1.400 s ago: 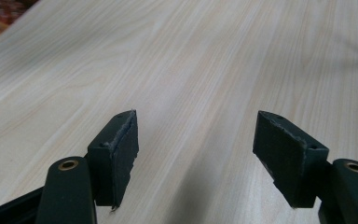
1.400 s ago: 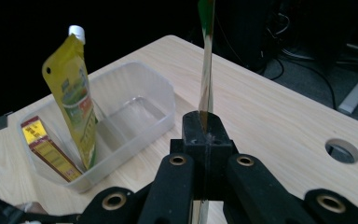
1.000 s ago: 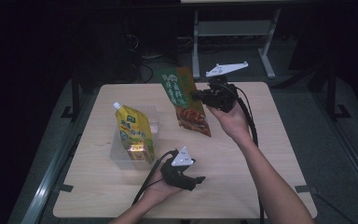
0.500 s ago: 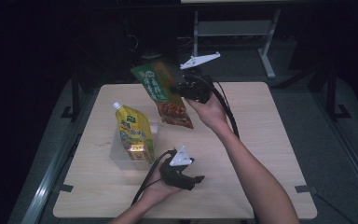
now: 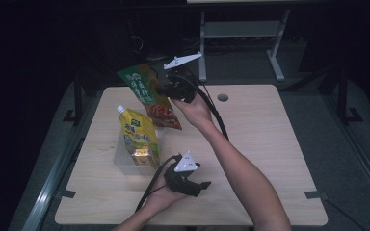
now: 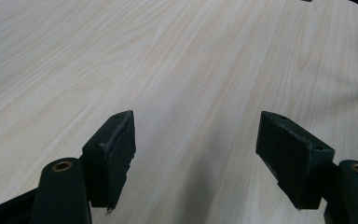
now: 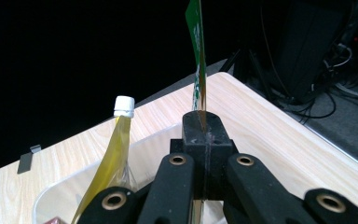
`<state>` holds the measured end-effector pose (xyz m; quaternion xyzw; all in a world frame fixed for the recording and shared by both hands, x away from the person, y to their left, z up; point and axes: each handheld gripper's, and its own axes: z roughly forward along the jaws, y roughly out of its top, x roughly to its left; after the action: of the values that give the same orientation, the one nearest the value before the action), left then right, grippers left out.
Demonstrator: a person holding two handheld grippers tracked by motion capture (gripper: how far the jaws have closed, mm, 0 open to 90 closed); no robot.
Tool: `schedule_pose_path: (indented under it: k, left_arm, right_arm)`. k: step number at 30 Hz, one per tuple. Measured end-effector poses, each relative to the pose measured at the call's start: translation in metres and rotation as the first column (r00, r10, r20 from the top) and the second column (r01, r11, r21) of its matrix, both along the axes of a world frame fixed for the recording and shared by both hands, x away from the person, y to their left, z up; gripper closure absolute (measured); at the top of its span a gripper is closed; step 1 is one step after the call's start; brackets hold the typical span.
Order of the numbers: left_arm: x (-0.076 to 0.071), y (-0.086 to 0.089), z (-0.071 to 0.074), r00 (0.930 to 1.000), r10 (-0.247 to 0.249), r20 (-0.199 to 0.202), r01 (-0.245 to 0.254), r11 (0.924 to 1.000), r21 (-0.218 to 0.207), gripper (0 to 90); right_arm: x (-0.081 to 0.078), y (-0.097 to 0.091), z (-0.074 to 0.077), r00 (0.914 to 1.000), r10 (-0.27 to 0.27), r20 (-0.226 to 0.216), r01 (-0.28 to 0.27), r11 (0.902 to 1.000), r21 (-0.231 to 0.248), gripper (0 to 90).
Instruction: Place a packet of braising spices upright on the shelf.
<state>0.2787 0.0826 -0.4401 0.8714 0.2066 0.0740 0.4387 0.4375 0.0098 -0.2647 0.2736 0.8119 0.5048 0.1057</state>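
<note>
Counting two pouches: the right claw (image 5: 163, 89) clamped the green pouch (image 5: 149, 96) slanting above the tub (image 5: 123, 161); the yellow pouch (image 5: 138, 137) stood inside; the left claw (image 6: 196, 154) gaped apart.

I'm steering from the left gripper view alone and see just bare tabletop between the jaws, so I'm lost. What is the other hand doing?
Observer: The right gripper is shut on a green and red pouch, held up in the air.
Operator: Where is it relative to anything else?
Observer: It hangs above the far edge of a clear tray.
Operator: Anything already in the tray?
Observer: A yellow spouted pouch with a white cap stands inside it.
Operator: And my own gripper?
Observer: The left gripper lies open and empty near the table front edge.
</note>
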Motion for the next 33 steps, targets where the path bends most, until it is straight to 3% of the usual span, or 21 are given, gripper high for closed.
schedule_pose_path:
  k: [9, 17, 20, 27, 33]
  left_arm:
    - [0.001, 0.001, -0.001, 1.0, -0.004, 0.006, 0.004, 0.9999, 0.013, 27.8]
    - [-0.001, 0.002, 0.0, 1.0, 0.004, 0.001, -0.004, 0.9999, 0.01, 27.8]
    - [-0.001, 0.001, -0.001, 1.0, 0.004, 0.005, -0.004, 0.9999, 0.013, 27.8]
    - [-0.001, 0.0, -0.001, 1.0, 0.001, 0.001, -0.001, 0.9999, 0.012, 27.8]
    - [-0.001, 0.0, -0.001, 1.0, -0.001, 0.002, 0.001, 0.9999, 0.013, 27.8]
  right_arm:
    - [0.016, 0.021, -0.023, 0.9981, -0.004, -0.062, 0.004, 1.0, 0.008, 90.0]
    - [0.022, 0.026, -0.044, 0.9956, -0.024, -0.09, 0.023, 0.9996, -0.019, 90.0]
    - [0.021, 0.026, -0.049, 0.9944, -0.024, -0.103, 0.023, 0.9997, -0.007, 90.0]
    - [0.019, 0.023, -0.05, 0.9944, -0.021, -0.104, 0.019, 0.9996, -0.019, 89.0]
    - [0.022, 0.026, -0.049, 0.993, -0.014, -0.117, 0.009, 0.9991, -0.042, 79.8]
